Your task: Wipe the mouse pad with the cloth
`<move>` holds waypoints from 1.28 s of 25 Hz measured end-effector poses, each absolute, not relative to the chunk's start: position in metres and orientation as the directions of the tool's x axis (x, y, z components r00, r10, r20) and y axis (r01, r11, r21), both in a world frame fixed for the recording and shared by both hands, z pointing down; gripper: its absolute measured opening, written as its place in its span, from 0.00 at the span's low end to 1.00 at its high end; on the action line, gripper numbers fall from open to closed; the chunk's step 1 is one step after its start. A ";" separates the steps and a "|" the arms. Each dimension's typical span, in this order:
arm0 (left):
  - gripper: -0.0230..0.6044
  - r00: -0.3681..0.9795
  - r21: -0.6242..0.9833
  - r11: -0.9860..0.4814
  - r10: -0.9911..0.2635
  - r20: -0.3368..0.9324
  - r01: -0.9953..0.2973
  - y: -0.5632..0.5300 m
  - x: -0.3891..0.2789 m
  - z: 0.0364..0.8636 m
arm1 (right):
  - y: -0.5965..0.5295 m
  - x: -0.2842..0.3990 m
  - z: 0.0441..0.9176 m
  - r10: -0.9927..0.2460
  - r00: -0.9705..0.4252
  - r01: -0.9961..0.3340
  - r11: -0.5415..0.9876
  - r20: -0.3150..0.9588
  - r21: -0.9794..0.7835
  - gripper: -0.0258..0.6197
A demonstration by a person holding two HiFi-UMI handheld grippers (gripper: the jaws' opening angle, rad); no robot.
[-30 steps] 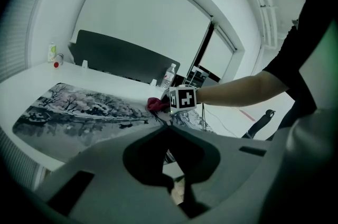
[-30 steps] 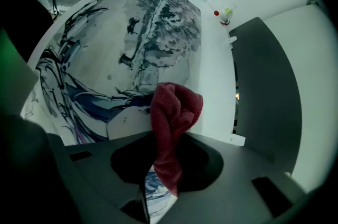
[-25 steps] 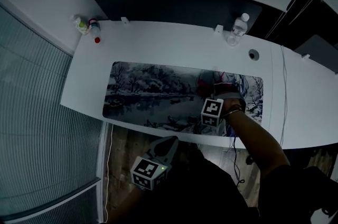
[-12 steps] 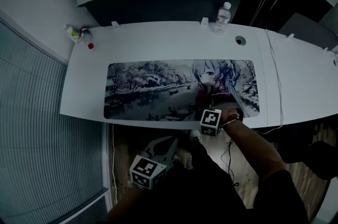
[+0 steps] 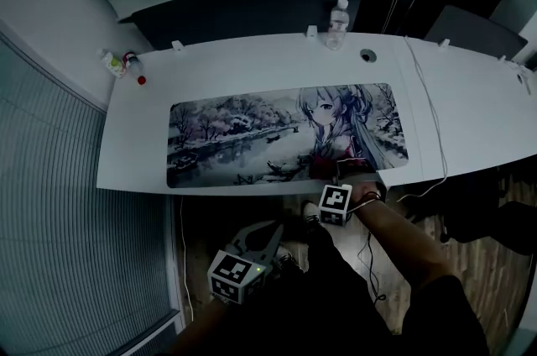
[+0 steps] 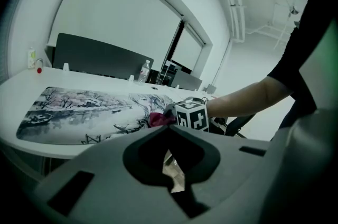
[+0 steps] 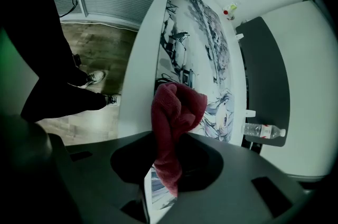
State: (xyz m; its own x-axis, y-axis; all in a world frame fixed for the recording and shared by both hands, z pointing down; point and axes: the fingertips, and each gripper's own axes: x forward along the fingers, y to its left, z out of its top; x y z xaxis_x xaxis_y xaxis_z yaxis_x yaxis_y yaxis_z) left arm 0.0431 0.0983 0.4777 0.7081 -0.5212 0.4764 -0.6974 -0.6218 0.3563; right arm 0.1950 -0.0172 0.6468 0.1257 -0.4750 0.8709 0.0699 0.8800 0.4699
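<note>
Right gripper (image 7: 168, 136) first: its jaws are clamped on the red cloth (image 7: 178, 106), which bunches up out of the pinch and hangs a tail down through the gap. The bundle sits right at the near edge of the mouse pad (image 5: 252, 136), over its right part, by the printed anime figure. From the left gripper view you can see the cloth touching the pad just beside the right gripper's marker cube (image 6: 191, 115)

Over to the left gripper (image 6: 168, 130): jaws drawn together with nothing between them, only a sliver of floor showing through. It hangs low on the near side, below the desk edge and well apart from the pad

Wider out, the long pad lies flat along the white desk (image 5: 252, 60), covering most of the middle. A water bottle (image 5: 337, 13) stands at the far edge towards the right, small bottles (image 5: 122, 65) sit at the far left corner, and a cable (image 5: 428, 111) trails across the desk right of the pad
</note>
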 end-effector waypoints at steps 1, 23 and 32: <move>0.04 0.711 0.356 -0.625 -0.519 0.474 -0.695 0.102 0.043 0.478 | -0.015 0.196 0.646 -0.485 0.131 0.069 0.874 0.864 0.480 0.21; 0.04 0.737 0.375 -0.641 -0.512 0.442 -0.670 0.102 0.074 0.472 | -0.006 0.244 0.640 -0.382 0.141 -0.048 0.919 0.913 0.392 0.21; 0.04 0.718 0.389 -0.608 -0.526 0.455 -0.692 0.070 0.106 0.478 | -0.050 0.269 0.642 -0.367 0.129 0.013 0.930 0.921 0.368 0.22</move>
State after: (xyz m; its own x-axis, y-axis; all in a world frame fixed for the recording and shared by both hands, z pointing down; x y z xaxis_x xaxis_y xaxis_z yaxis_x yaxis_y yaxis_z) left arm 0.1064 0.0700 0.4782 0.7183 -0.5261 0.4554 -0.6920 -0.6082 0.3888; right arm 0.2687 -0.0499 0.6416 0.1295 -0.3669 0.9212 0.0130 0.9296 0.3684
